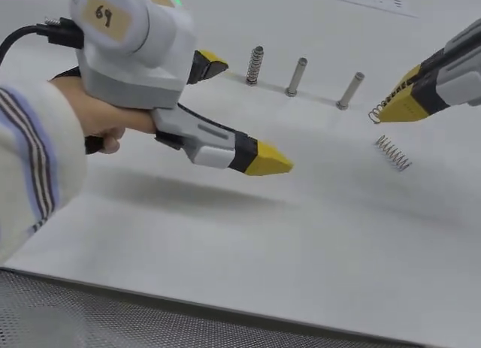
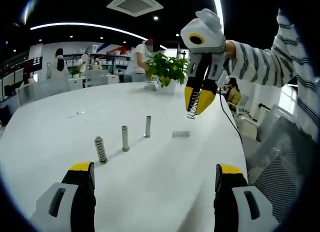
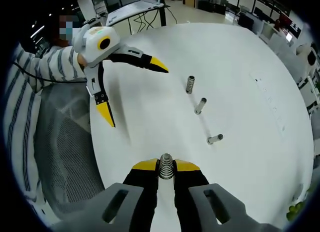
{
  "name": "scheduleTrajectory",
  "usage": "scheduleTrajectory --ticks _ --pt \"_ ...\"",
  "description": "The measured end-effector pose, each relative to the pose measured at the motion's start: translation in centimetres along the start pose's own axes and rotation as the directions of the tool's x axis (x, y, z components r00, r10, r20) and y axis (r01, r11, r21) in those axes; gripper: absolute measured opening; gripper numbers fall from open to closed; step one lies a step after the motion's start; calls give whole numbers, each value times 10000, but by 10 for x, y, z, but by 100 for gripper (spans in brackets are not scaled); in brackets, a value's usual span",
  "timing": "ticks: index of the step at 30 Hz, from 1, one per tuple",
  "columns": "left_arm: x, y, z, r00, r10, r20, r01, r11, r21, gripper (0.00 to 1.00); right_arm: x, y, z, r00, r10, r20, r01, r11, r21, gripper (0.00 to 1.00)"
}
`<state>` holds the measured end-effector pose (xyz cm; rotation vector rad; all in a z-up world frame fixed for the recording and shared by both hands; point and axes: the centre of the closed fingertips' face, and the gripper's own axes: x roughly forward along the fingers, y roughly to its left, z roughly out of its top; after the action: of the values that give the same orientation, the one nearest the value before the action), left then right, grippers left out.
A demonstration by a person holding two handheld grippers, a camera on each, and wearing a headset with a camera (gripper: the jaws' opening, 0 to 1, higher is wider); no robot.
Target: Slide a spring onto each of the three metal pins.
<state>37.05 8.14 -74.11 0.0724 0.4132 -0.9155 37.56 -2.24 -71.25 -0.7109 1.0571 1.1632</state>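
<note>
Three metal pins stand in a row on the white table. The leftmost pin (image 1: 255, 65) (image 2: 101, 149) (image 3: 190, 83) wears a spring. The middle pin (image 1: 297, 76) (image 2: 125, 138) (image 3: 200, 105) and the right pin (image 1: 350, 90) (image 2: 148, 126) (image 3: 215, 139) are bare. My right gripper (image 1: 383, 113) (image 2: 199, 99) (image 3: 165, 168) hovers right of the pins, shut on a spring (image 1: 373, 113) (image 2: 191, 110) (image 3: 166, 166) that sticks out from its tips. A loose spring (image 1: 393, 152) (image 2: 181, 134) lies on the table below it. My left gripper (image 1: 242, 112) (image 2: 155, 174) (image 3: 133, 91) hangs open and holds nothing, left of the row.
The table's front edge (image 1: 225, 307) runs along the bottom, with a grey mesh surface (image 1: 90, 318) below it. A potted plant (image 2: 167, 69) stands at the far side of the table, and people and desks are in the room behind.
</note>
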Motion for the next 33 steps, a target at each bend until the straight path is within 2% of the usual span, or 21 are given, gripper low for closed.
scheduleTrajectory --ticks 4,9,13,19,20,25,28,31,33 --pt "-2 2 1 9999 50 90 -49 9999 -105 98 -2 -6 6 9999 -65 -134 62 9998 -194 8" --pt "-2 5 -1 9999 104 -34 -105 9999 -111 98 -2 -16 15 9995 -137 -288 123 9989 -459 8" --pt "-3 6 -5 9997 163 -204 -166 9997 -152 98 0 -26 27 9994 -267 -226 253 9979 -604 8" --pt "-3 5 -8 9996 161 -245 -161 9999 -3 98 12 -33 41 9993 -290 -218 271 9961 -840 8" --pt "-2 7 -9 9995 178 -248 -177 9998 39 98 14 -35 44 9993 -280 -244 257 9956 -899 8" --pt "-1 6 -14 9988 163 -464 -160 9999 64 98 21 -38 55 9991 -288 -325 250 9934 -1116 8" --pt "-1 6 -14 9988 164 -460 -160 9998 92 98 25 -43 61 9988 -320 -366 271 9914 -1281 8" --pt "-2 3 -10 9995 92 -311 -79 9990 438 98 29 -46 65 9986 -347 -398 291 9905 -1346 8" --pt "-1 2 -9 9996 54 -277 -44 9993 371 98 32 -47 68 9984 -351 -448 284 9896 -1407 8"
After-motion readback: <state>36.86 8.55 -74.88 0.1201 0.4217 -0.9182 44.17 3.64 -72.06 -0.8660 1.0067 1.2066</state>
